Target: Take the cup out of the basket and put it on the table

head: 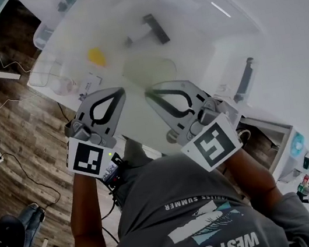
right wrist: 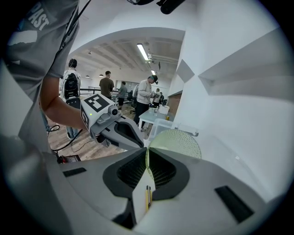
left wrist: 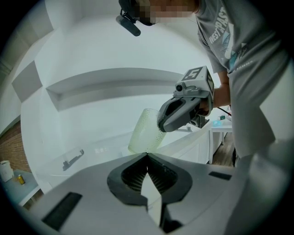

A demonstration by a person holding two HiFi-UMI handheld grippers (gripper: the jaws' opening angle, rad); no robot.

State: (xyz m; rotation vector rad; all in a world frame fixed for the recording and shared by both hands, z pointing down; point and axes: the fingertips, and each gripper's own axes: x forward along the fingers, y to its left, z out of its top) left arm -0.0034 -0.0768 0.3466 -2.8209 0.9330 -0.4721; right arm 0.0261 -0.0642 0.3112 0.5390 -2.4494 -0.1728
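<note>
A pale green translucent cup (left wrist: 146, 131) with a dotted wall hangs tilted over the white table (head: 185, 31). My right gripper (right wrist: 147, 153) is shut on its rim, and the cup's round body (right wrist: 179, 143) shows just beyond the jaws. In the head view the cup (head: 147, 68) is a faint shape ahead of the right gripper (head: 148, 93). The left gripper (head: 120, 90) sits beside it to the left, jaws shut with nothing between them (left wrist: 147, 156). The cup's base is hidden behind the left gripper's body, so contact with the table cannot be told.
A clear plastic bin (head: 45, 34) stands at the table's far left edge. On the table lie a yellow object (head: 95, 56), a dark tool (head: 152, 28) and a printed card (head: 89, 84). Cables run over the wooden floor (head: 11, 151). Several people stand in the room behind (right wrist: 108, 85).
</note>
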